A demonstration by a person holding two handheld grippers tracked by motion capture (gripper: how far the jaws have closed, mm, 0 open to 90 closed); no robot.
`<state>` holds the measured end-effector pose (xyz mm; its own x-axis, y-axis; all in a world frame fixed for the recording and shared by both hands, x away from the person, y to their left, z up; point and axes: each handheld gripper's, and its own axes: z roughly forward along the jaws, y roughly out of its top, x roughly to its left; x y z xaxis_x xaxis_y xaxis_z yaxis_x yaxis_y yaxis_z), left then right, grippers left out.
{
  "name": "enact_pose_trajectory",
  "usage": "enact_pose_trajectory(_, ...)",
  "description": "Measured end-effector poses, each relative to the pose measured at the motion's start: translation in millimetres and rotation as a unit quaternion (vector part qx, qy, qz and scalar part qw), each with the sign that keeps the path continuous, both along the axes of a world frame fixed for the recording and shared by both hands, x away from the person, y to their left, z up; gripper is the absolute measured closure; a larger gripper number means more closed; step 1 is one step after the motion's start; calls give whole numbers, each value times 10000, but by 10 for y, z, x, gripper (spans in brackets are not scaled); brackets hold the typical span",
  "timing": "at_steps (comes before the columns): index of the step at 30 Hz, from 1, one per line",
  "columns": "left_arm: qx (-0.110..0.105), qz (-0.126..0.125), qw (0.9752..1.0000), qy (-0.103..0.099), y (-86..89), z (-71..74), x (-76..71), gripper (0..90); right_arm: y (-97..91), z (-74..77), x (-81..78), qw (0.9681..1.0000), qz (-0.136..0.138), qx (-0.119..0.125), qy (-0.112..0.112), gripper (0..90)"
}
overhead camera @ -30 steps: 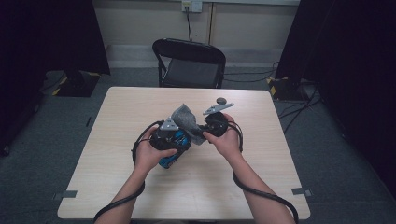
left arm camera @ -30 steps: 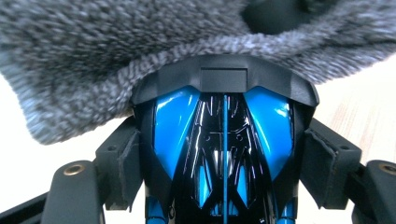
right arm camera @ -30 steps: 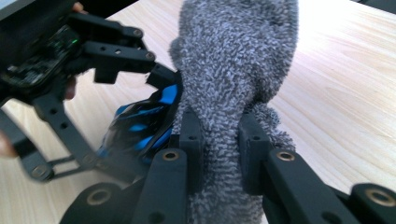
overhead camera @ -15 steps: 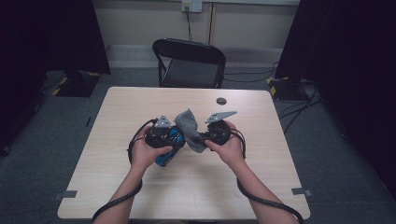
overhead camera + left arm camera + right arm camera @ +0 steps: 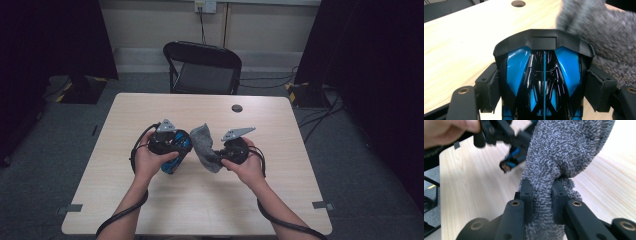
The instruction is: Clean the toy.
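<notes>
A glossy blue and black toy car sits between the pads of my left gripper, which is shut on its sides. From above, that gripper and the toy car are held over the middle of the wooden table. My right gripper is shut on a grey fluffy cloth that rises from its jaws. In the high view the cloth hangs between the two hands, with the right gripper at its right. The cloth lies just right of the car's black spoiler.
A round cable hole is in the table near its far edge. A black folding chair stands behind the table. Cables trail from both grippers off the near edge. Dark curtains flank the room.
The right hand has drawn back toward the person with the cloth, which lay over the left gripper and now hangs between the hands. The left hand has shifted slightly left.
</notes>
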<state>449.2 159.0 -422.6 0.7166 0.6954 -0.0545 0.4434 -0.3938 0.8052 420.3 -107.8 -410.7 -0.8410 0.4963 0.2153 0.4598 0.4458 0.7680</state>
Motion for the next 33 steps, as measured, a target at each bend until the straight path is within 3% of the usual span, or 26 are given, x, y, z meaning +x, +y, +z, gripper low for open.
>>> enact_pose_trajectory(2,41,34,10000,-58,35,23,1,255,-35,-31,-14,10000,-26,-59,19,755)
enact_pose_trajectory(3,-54,58,10000,-21,52,33,0,255,-58,-44,-13,9999,-78,-101,24,755)
enact_pose_trajectory(9,-99,-10,9999,-79,22,93,-22,255,-277,-50,139,9971,-749,-85,-40,755)
enact_pose_trajectory(16,-158,-161,9996,-143,-66,157,-46,255,-263,-19,266,9941,-1083,-53,-55,755)
enact_pose_trajectory(22,-158,-125,9997,-105,-68,128,-34,255,-84,-17,241,9961,-869,163,-38,755)
enact_pose_trajectory(33,-121,-123,9998,-121,-170,163,-2,255,182,-111,163,9987,-471,161,54,756)
